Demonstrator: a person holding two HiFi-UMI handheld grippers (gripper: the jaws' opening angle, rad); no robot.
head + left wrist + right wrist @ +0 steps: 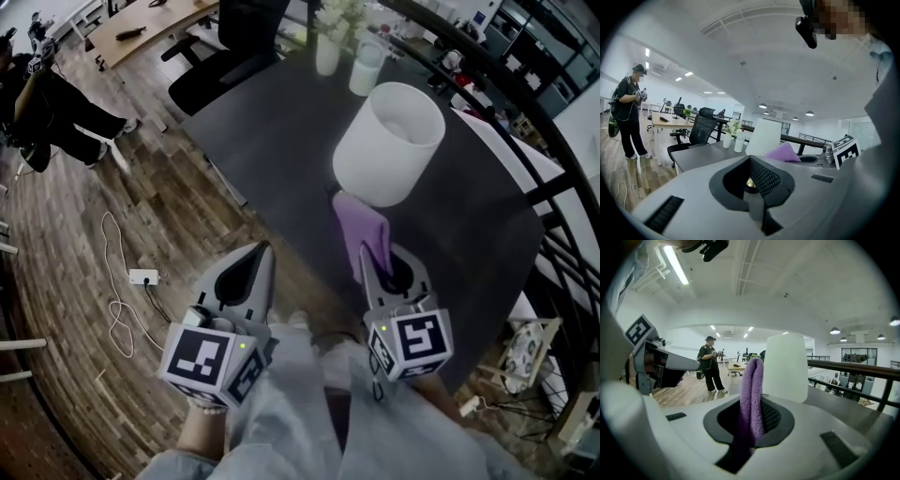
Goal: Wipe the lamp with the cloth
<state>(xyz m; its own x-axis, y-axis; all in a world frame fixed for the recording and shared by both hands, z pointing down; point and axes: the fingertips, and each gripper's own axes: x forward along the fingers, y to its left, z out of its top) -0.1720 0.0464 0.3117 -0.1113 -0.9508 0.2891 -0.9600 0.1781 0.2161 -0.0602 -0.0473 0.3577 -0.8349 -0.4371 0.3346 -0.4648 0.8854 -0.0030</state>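
A white cylindrical lamp point(389, 141) stands on the dark table point(272, 141); it also shows in both gripper views, lamp point(764, 137) and lamp point(785, 366). My right gripper point(367, 255) is shut on a purple cloth point(361, 228), held just short of the lamp's near side. The cloth point(751, 397) stands up folded between the jaws of the right gripper point(749, 430). My left gripper point(263, 251) hovers over the table's near-left edge, shut with nothing in it. From the left gripper point(752, 183), the cloth point(782, 153) shows to the right.
A vase of flowers point(327, 45) and a white bottle point(366, 68) stand at the table's far end. A black office chair point(220, 61) is behind it. A person point(42, 98) stands far left. A cable and power strip point(142, 277) lie on the wood floor. A railing point(525, 122) runs along the right.
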